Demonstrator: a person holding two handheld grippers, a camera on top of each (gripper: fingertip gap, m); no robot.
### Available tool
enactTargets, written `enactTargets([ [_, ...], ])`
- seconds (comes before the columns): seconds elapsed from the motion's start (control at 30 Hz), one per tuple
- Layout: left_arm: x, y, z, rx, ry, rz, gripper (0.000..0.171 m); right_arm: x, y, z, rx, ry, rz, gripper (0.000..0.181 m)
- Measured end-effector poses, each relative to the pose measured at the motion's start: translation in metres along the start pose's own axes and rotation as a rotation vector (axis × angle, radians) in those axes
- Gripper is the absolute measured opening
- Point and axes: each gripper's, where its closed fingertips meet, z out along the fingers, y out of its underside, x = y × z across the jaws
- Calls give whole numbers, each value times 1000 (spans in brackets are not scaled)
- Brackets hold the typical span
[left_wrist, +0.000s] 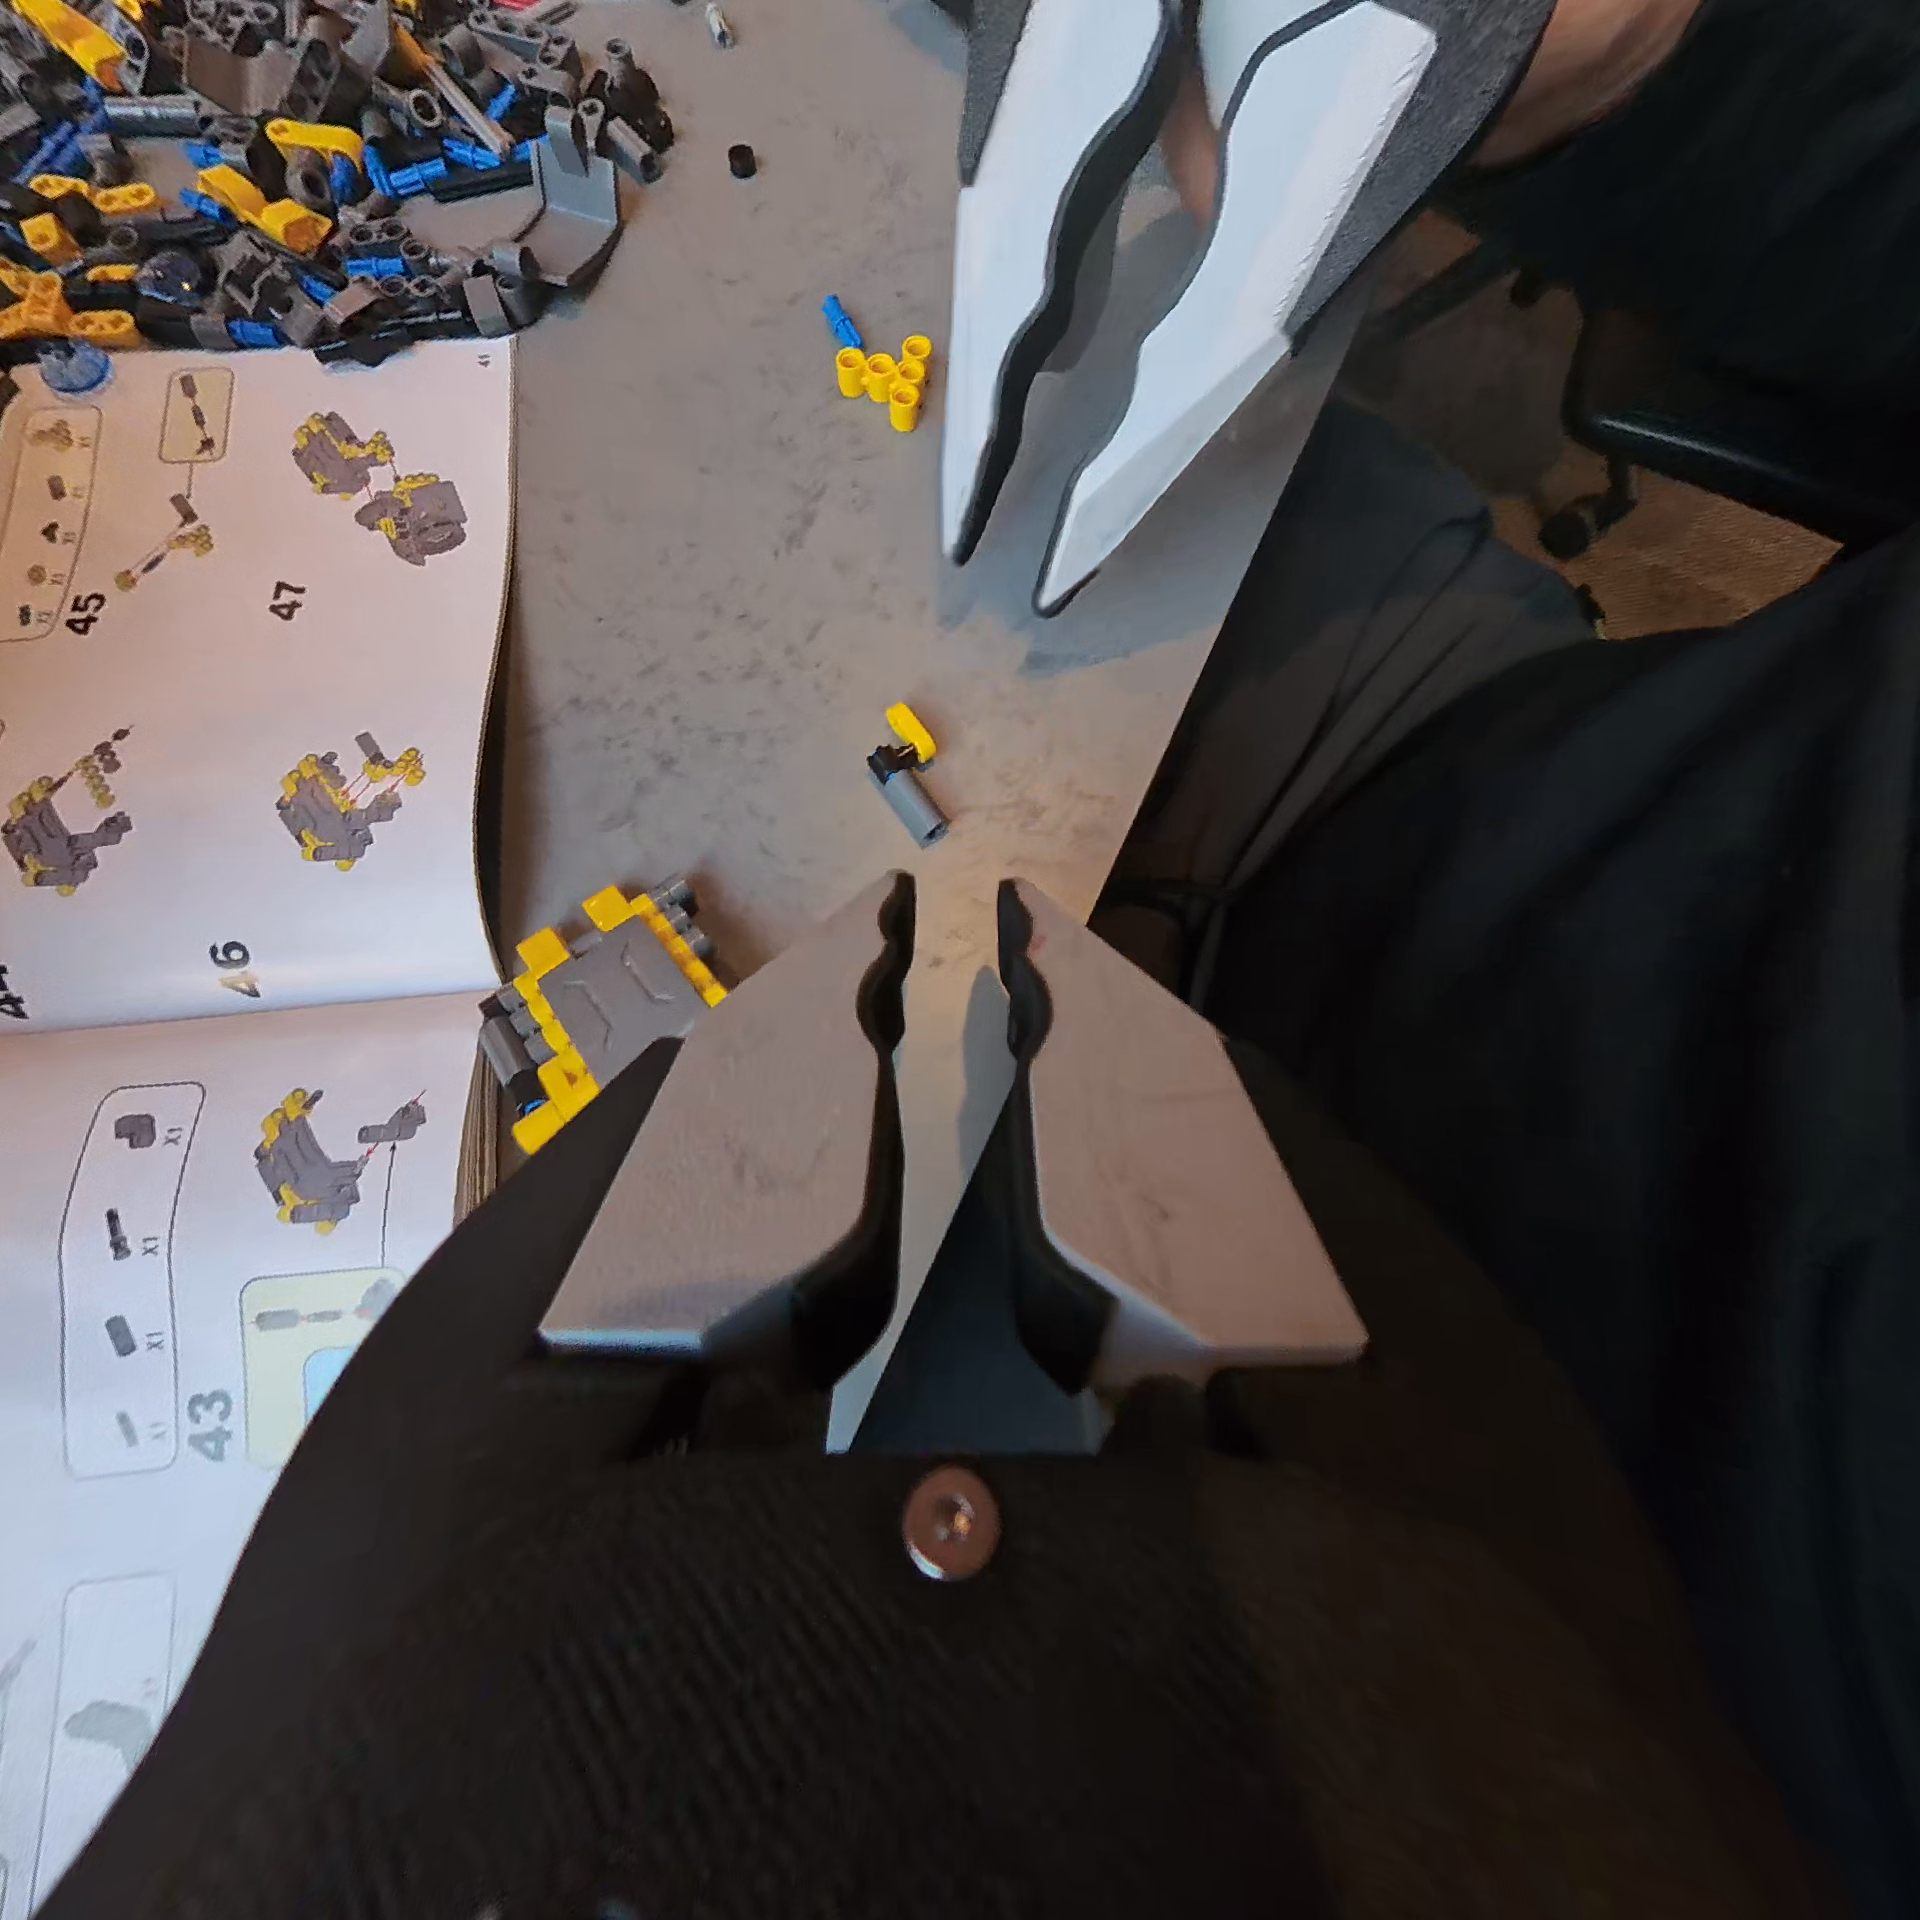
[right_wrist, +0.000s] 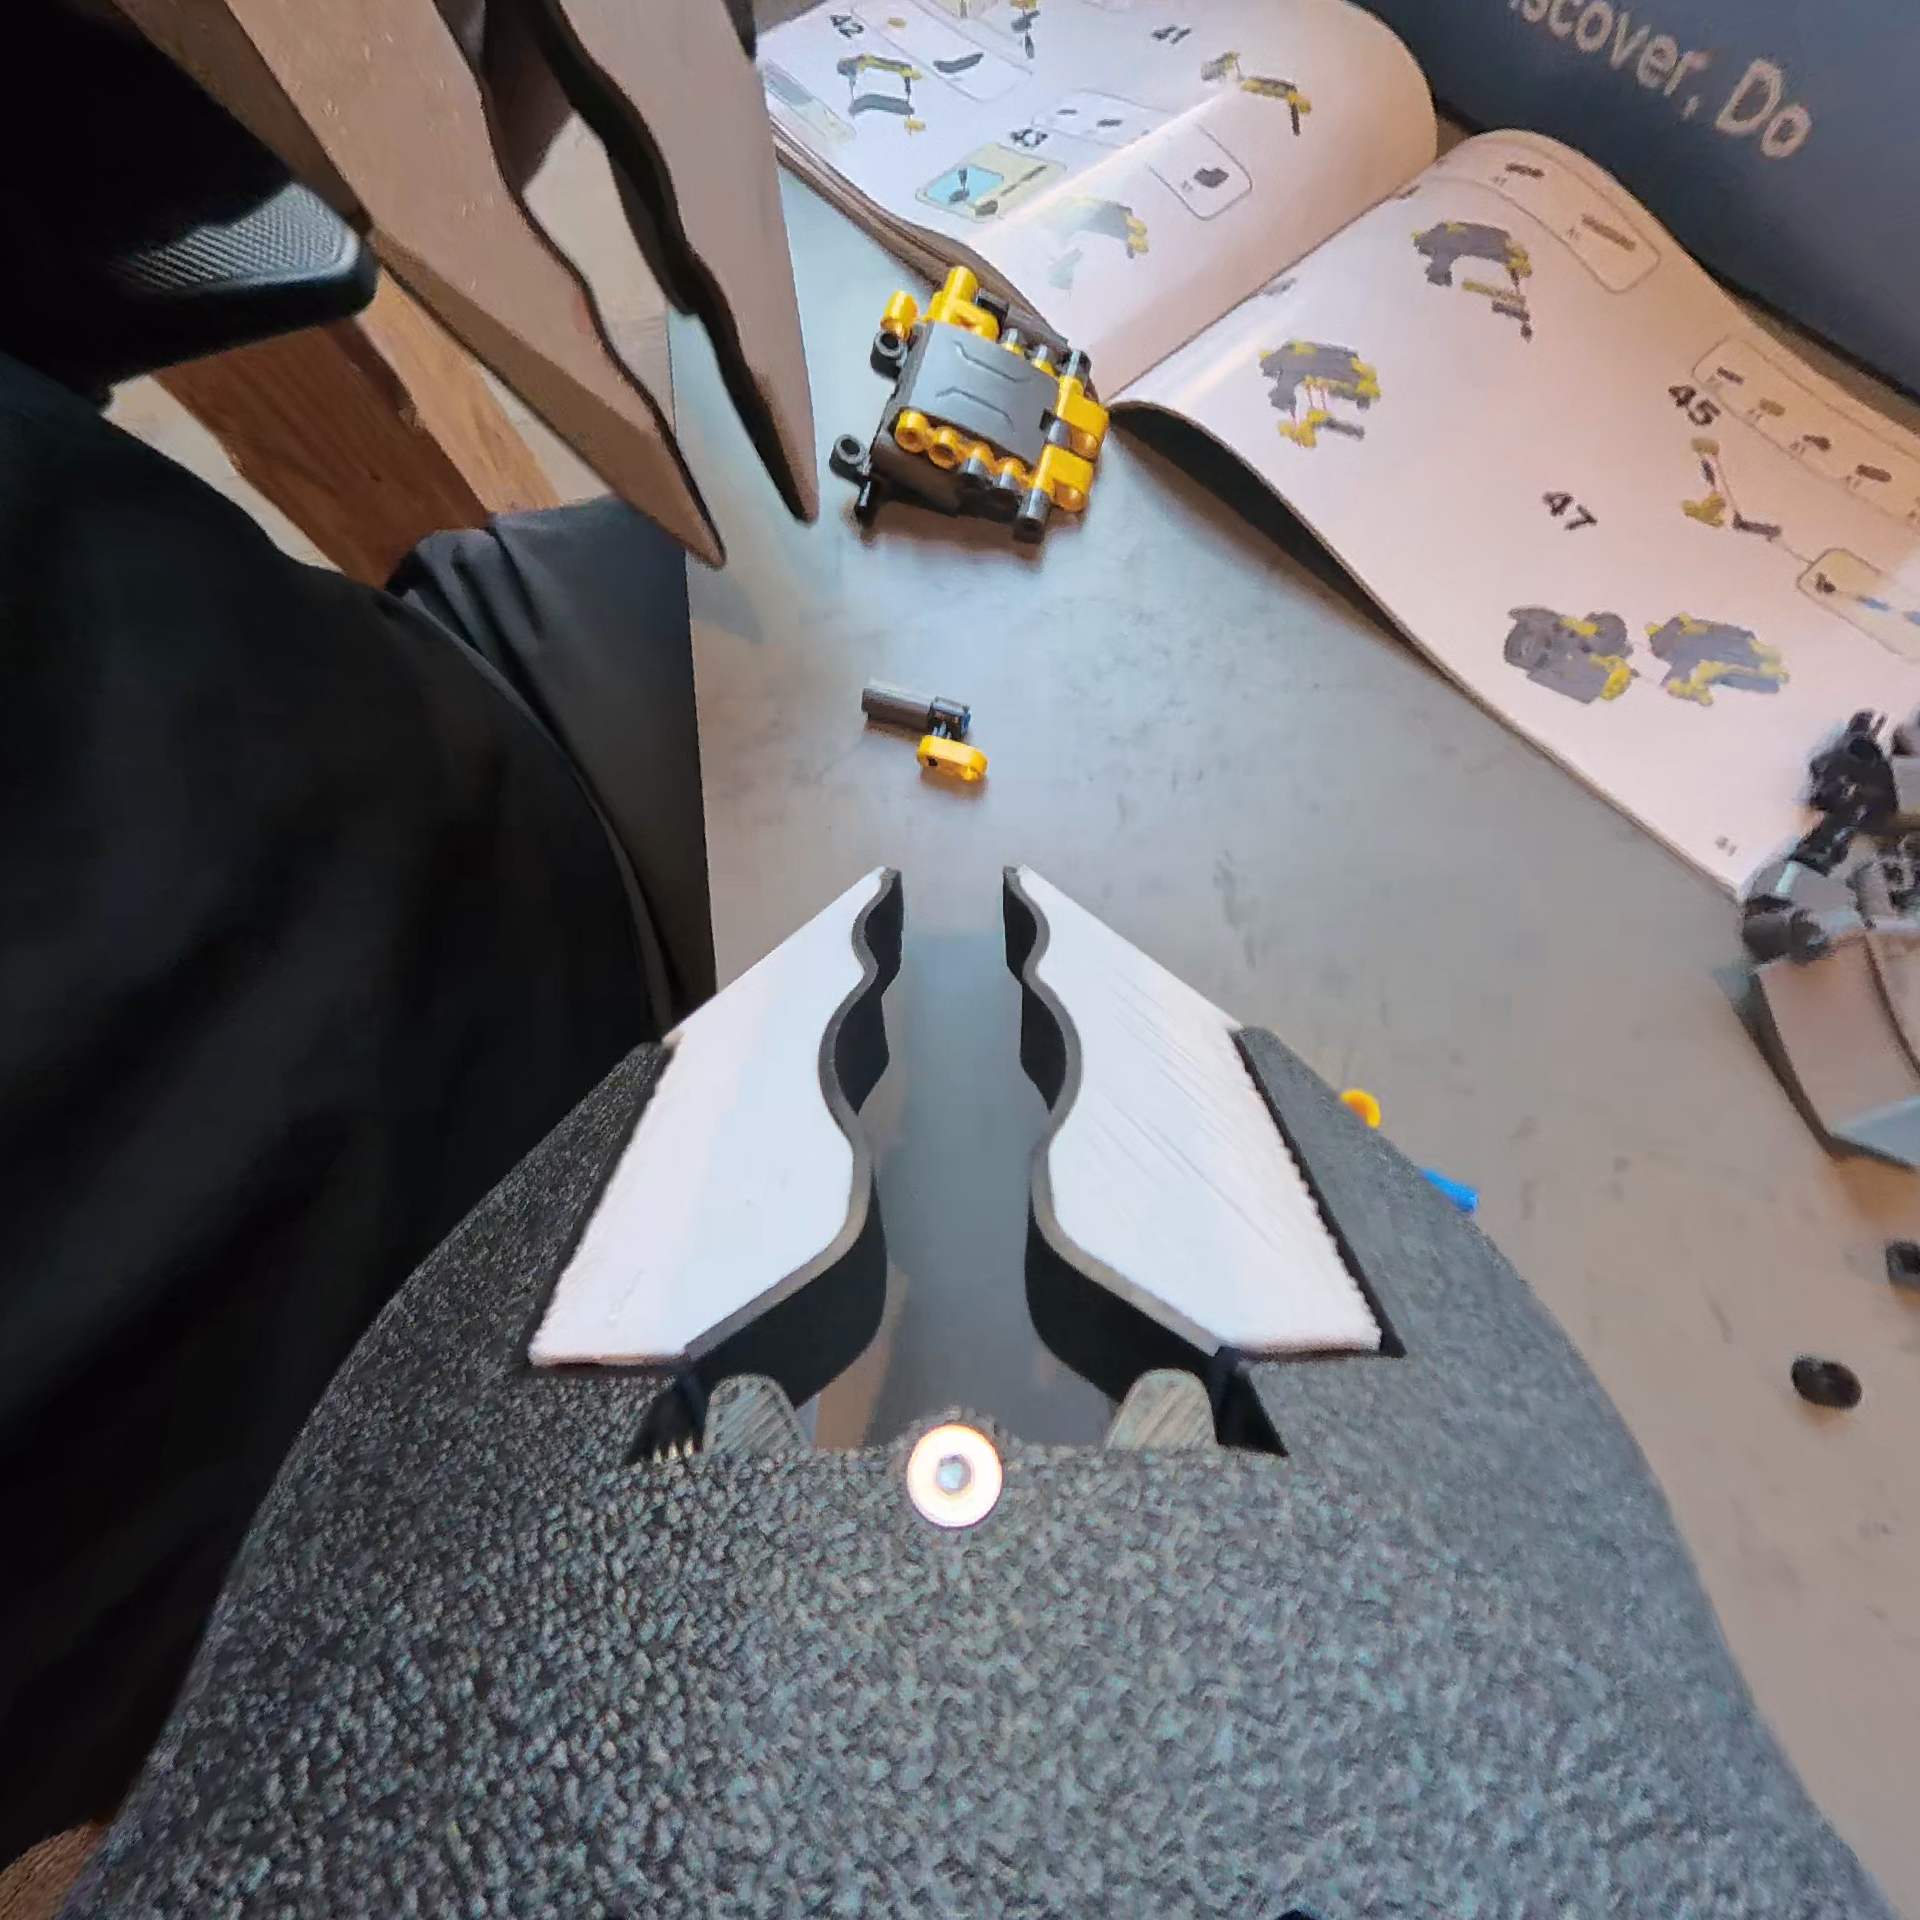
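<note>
My left gripper (left_wrist: 956, 891) is open and empty above the grey table (left_wrist: 727, 623), near its edge. Just ahead of it lies a small piece of a grey tube, a black pin and a yellow link (left_wrist: 906, 774). My right gripper (right_wrist: 951, 878) is open and empty, and the same small piece (right_wrist: 925, 722) lies ahead of it. A grey and yellow brick assembly (left_wrist: 597, 997) sits to the left of my left gripper and also shows in the right wrist view (right_wrist: 977, 410). Each gripper shows in the other's view, the right (left_wrist: 1013, 582) and the left (right_wrist: 764, 535).
An open instruction booklet (left_wrist: 249, 727) lies at the left and also shows in the right wrist view (right_wrist: 1455, 416). A heap of loose bricks (left_wrist: 260, 177) is at the far left. A yellow cluster (left_wrist: 888, 376) and a blue pin (left_wrist: 842, 317) lie apart. A person's dark clothing (left_wrist: 1558, 1039) borders the table. Spacing between my two grippers at the tips: around 8 cm. Between my left fingertips and the yellow link (left_wrist: 906, 774) there is roughly 4 cm. My right wrist view (right_wrist: 927, 719) looks at it from another angle.
</note>
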Motion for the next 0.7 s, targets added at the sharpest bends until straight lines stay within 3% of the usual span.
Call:
enactTargets([
  [0.17, 25, -8, 8, 86, 42, 18, 14, 2, -9, 8, 36, 50, -40, 18],
  [0.4, 59, -4, 23, 213, 107, 65, 17, 20, -21, -9, 167, 142, 28, 20],
  [0.53, 80, 6, 37, 188, 189, 112, 21, 33, -24, -23, 220, 288, 30, 19],
  [0.7, 88, 8, 47, 169, 237, 174, 22, 47, -4, -41, 178, 451, 127, 17],
])
